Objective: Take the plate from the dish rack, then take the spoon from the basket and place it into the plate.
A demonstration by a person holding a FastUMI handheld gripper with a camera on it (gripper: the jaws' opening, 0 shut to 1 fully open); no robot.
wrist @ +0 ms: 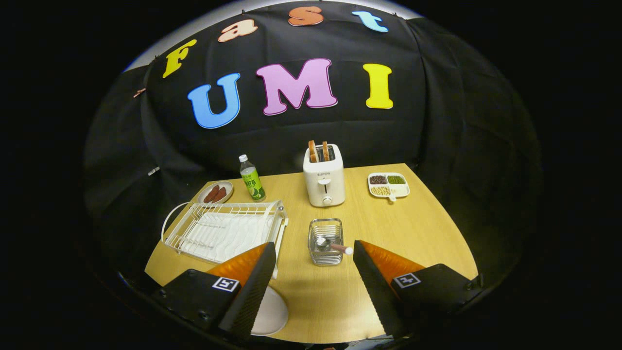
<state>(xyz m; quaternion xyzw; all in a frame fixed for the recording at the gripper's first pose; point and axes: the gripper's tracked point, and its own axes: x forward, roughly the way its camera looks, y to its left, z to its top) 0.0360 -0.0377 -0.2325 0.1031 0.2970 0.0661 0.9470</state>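
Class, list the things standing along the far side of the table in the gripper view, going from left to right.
Small plate of sausages → green drink bottle → white toaster holding two bread slices → divided tray of beans and grains. The gripper, nearer, has its jaws open.

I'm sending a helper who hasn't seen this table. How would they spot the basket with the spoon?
On the wooden table, find the white toaster. Directly in front of it, just ahead of the open gripper, stands a small metal wire basket with a spoon in it. Unlike the big white dish rack beside it, it is small and silvery.
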